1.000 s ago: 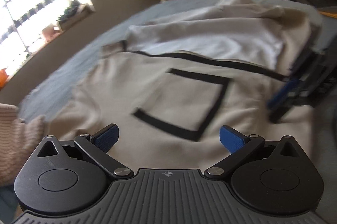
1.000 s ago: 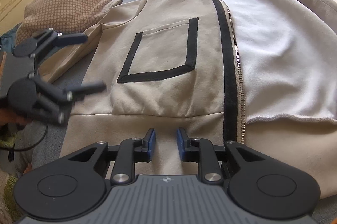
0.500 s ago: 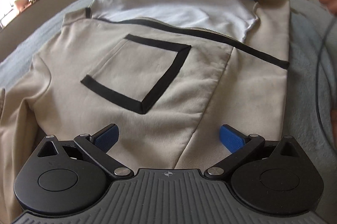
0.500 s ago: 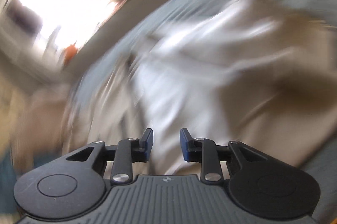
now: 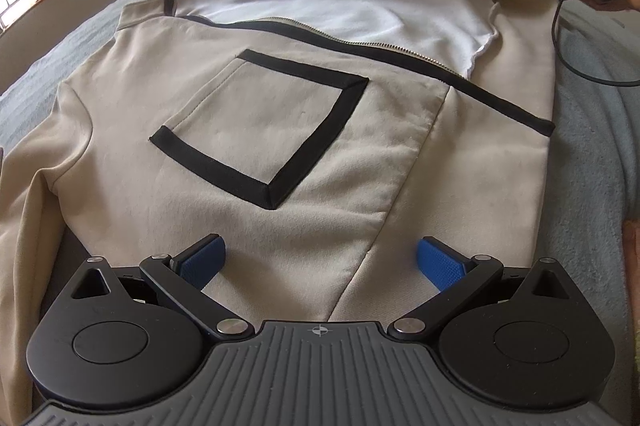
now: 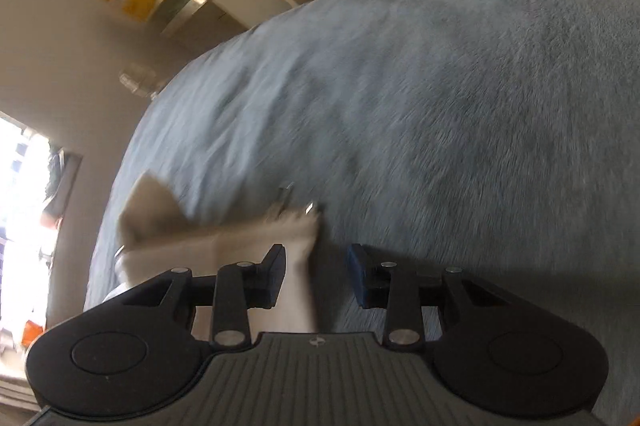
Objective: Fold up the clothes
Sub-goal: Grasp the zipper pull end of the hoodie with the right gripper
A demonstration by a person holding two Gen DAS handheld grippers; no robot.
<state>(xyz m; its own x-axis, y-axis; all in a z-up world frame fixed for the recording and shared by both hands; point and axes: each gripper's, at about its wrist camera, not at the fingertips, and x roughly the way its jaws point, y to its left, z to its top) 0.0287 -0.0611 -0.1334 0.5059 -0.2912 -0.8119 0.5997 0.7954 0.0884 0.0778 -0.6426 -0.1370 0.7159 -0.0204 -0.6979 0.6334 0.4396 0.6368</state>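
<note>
Jacket (image 5: 256, 130), beige with a black-edged pocket, lies flat on the grey bedcover (image 5: 592, 146), its hem just ahead of the left gripper (image 5: 320, 262), whose jaws gape empty. At the jacket's far edge, the right gripper (image 6: 316, 266) has its jaws opening, a blurred beige corner of cloth (image 6: 224, 226) just ahead, unpinched.

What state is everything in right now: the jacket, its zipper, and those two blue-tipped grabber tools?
Jacket: spread flat on the bed, front panel folded back, not yet folded.
Zipper: undone.
Chest pocket: lying flat.
Left gripper: fingers wide open over the hem, holding nothing.
Right gripper: fingers opening, a fabric edge between them, not pinched.
Bed cover: bare beyond the jacket.
</note>
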